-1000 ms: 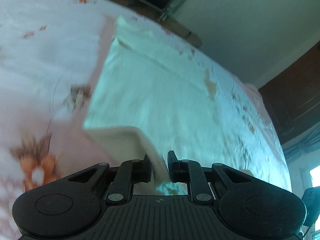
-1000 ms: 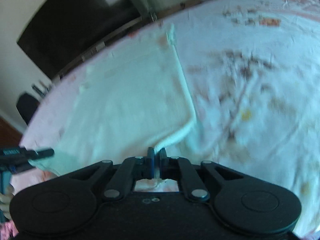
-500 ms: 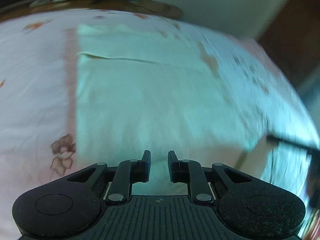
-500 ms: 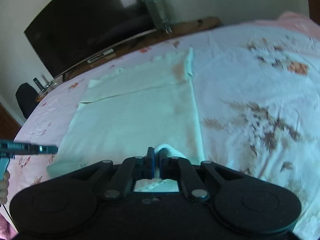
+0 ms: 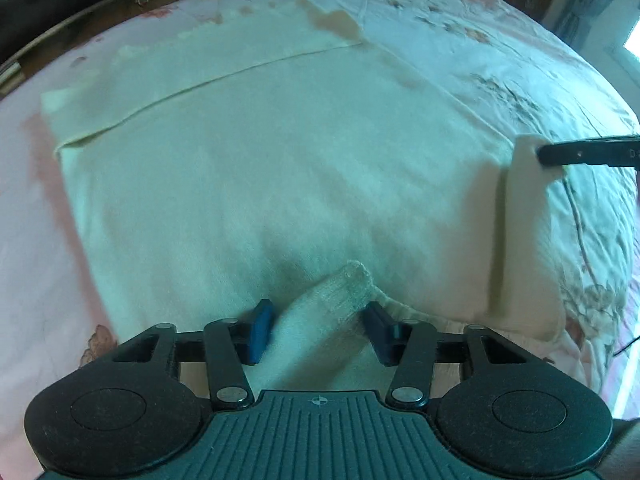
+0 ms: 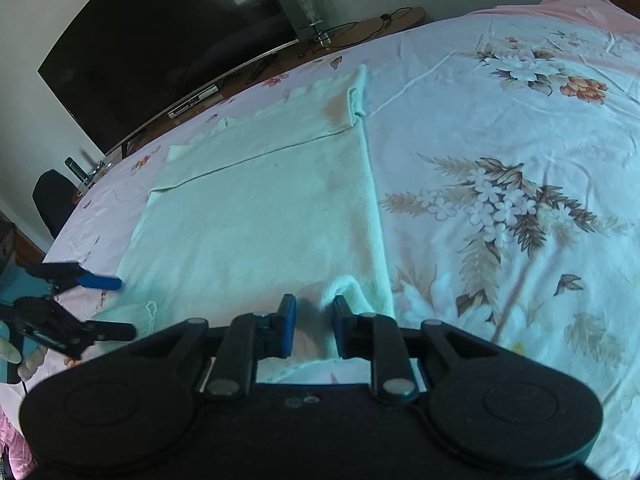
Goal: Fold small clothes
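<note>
- Bedding fills both views: a pink bedsheet (image 6: pixel 500 128) printed with brown and white flower sprays covers the bed, wrinkled toward the right side of the left wrist view.
- Beyond the bed's far edge, in the upper left of the right wrist view, a large dark television (image 6: pixel 160 44) stands on a low wooden stand (image 6: pixel 360 32) against a pale wall; a glass lamp base (image 6: pixel 308 4) sits just beside the screen, with a cable trailing along the wood.
- A dark rounded chair back (image 6: pixel 52 200) shows at the left edge of that view, past the bed.
- The pale cream garment (image 6: pixel 256 224) lies flat on the sheet, centre-left in the right wrist view, folded so that a straight edge crosses its far part; a brownish stain marks it near the far right corner.
- The left claw (image 5: pixel 320 324) is at the bottom centre of its view, spread, with a ribbed corner of the garment lying loose between the blue pads, which do not press it; its jaws have just been opening.
- The right claw (image 6: pixel 314 324) sits low at the garment's near right corner, parted a little, a raised bump of cloth between the pads; whether a pad touches it I cannot tell. These jaws have also just been opening.
- In the left wrist view, a strip of cloth stands up at the right, beside the other claw's dark finger.
</note>
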Demonstrator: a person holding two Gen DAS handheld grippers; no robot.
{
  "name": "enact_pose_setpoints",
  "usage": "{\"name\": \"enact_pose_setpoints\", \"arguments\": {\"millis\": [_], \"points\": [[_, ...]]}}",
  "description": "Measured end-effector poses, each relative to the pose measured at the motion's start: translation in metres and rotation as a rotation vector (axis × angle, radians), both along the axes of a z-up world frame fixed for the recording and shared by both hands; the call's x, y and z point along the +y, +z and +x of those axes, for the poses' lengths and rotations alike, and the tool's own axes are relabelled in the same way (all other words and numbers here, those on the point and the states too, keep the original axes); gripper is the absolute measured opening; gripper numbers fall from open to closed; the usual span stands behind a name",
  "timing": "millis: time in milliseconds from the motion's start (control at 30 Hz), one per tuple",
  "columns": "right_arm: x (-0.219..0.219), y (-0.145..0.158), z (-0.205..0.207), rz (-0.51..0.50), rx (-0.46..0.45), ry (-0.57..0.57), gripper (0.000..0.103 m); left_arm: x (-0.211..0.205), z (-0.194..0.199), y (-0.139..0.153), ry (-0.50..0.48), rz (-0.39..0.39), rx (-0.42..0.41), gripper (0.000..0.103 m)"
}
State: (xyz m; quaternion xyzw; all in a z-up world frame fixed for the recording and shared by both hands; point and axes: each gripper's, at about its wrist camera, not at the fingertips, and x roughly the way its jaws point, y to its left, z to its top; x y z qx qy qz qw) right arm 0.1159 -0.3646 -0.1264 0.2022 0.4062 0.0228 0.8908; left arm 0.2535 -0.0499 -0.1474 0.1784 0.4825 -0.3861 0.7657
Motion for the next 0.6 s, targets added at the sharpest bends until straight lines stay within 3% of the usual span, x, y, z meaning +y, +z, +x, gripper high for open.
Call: {"name": "enact_pose_setpoints", "arguments": {"millis": [133,333,467,600], "points": [[0.001,-0.002,0.003,0.025,0.012,0.006,0.011,0.007,-0.007,0.003,0.031,-0.006,-0.029,0.006],[0.003,0.008,0.017,0.074,-0.050,-0.016,0.007,0.029,-0.004,0.018,0.205,-0.125,-0.102,0.005],[-0.005,0.018,0.038,0.108,-0.114,-0.059,0.006,0.053,0.031,0.034,0.429,-0.246,-0.167,0.004],[-0.013,0.023,0.076,0.125,-0.171,-0.089,0.006,0.058,0.080,0.034,0.516,-0.284,-0.190,0.004]]}}
